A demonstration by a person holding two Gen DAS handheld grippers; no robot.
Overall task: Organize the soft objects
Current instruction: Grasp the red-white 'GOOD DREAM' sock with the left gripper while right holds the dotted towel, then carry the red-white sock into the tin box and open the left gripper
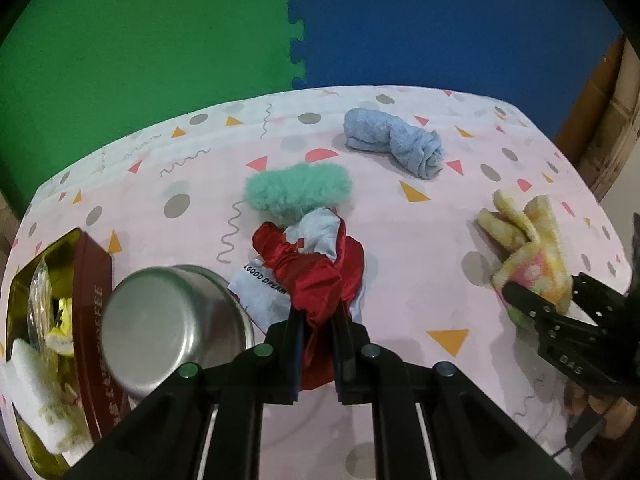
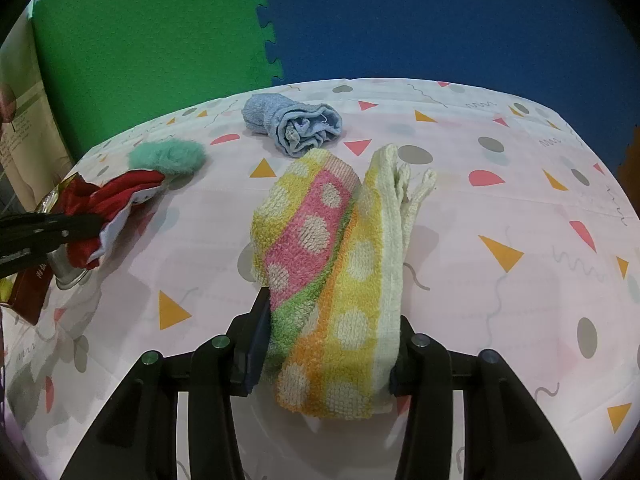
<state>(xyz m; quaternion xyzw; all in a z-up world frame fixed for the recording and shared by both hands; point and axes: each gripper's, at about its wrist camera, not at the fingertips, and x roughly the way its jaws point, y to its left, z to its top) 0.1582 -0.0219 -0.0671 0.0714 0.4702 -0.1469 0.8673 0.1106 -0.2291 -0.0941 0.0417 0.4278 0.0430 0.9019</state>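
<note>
Overhead, green and blue foam mats [image 1: 160,32] back a confetti-print counter [image 1: 400,248]; left gripper [image 1: 318,316] jaws pinch red satin cloth [image 1: 316,280], right gripper [image 2: 326,340] jaws clamp polka-dot towel [image 2: 320,240].

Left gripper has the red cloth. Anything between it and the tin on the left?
Yes. The steel pot lies tipped on its side directly between the red cloth in the left gripper and the open tin, against the tin's wall.

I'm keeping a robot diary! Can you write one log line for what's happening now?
left gripper: shut on red cloth | right gripper: shut on dotted towel | blue towel: on table, untouched
</note>
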